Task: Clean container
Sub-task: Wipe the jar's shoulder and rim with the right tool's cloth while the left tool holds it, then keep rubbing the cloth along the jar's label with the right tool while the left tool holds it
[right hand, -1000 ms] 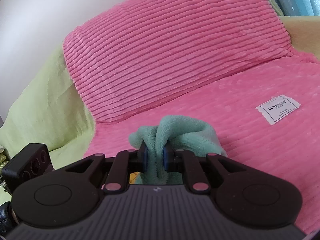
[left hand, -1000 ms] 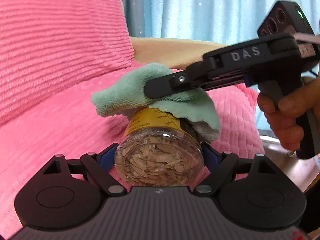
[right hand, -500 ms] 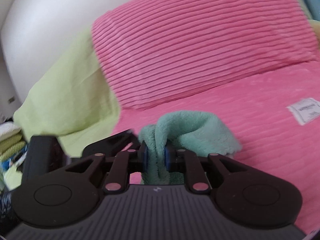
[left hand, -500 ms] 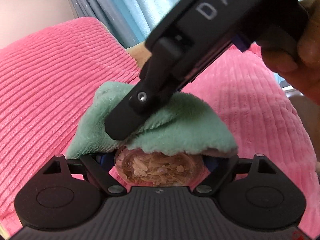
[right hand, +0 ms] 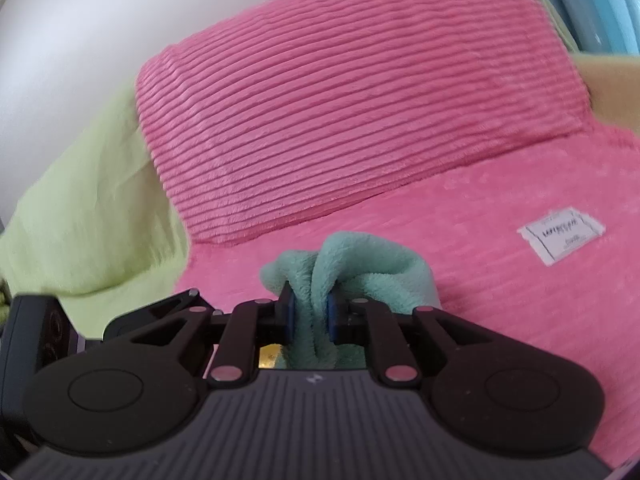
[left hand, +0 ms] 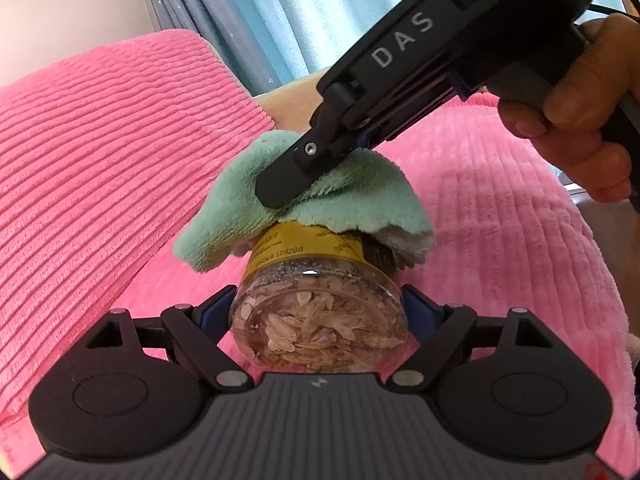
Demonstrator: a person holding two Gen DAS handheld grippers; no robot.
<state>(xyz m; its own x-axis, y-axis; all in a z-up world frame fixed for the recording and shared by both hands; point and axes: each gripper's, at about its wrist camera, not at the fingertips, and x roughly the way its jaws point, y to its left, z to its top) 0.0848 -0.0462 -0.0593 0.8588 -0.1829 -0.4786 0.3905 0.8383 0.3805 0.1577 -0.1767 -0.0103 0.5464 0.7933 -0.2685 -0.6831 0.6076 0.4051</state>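
Observation:
A clear jar with a yellow label, filled with pale flakes, is clamped by its base between the blue pads of my left gripper. A mint-green cloth drapes over the jar's far end and hides the lid. My right gripper comes in from the upper right, shut on a bunch of that cloth, pressing it onto the jar. In the right wrist view the cloth is pinched between the right gripper's blue pads, and a sliver of the yellow label shows below.
A pink ribbed cushion and a pink blanket with a white tag lie behind and below. A lime-green sheet is at the left, blue curtains behind. A hand holds the right gripper.
The cloth has slid from covering most of the jar back toward its far end, so the yellow label shows again. The right gripper has pulled back up and to the right.

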